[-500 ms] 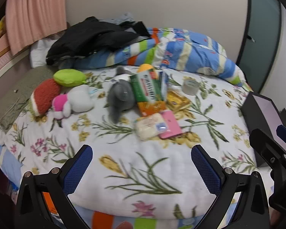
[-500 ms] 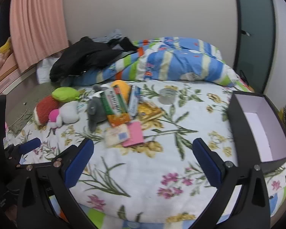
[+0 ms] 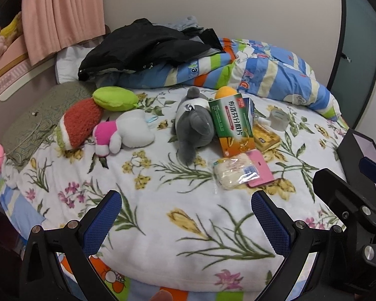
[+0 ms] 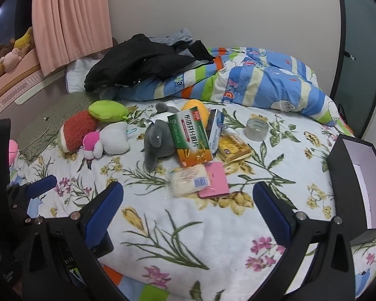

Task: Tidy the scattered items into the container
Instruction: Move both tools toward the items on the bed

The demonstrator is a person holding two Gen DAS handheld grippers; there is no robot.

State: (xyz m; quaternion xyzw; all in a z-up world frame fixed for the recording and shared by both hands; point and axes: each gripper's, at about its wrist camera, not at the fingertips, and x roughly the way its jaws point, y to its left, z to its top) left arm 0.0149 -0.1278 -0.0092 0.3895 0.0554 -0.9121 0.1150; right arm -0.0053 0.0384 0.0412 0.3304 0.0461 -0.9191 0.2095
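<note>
Scattered items lie on the floral blanket [image 3: 163, 200]: a grey plush [image 3: 194, 125], a green and orange box [image 3: 231, 124], a wrapped white packet [image 3: 234, 175] on a pink card [image 3: 262, 168], a yellow packet [image 3: 265, 138], a tape roll [image 4: 255, 129], a white and pink plush [image 3: 127, 134], and a red and green plush [image 3: 80, 123]. The black box with a white inside [image 4: 361, 180] stands open at the right. My left gripper [image 3: 186, 222] and right gripper [image 4: 188, 213] are both open and empty, hovering near the bed's front edge, short of the items.
A striped duvet [image 3: 263, 75] with black clothes [image 3: 143, 47] on it lies at the back. A grey pillow [image 3: 37, 123] lies at the left. A pink curtain [image 3: 62, 12] hangs at the back left, and a dark door [image 3: 358, 50] is at the right.
Both grippers have moved a little forward and to the left; the items look slightly nearer. Nothing on the bed has moved.
</note>
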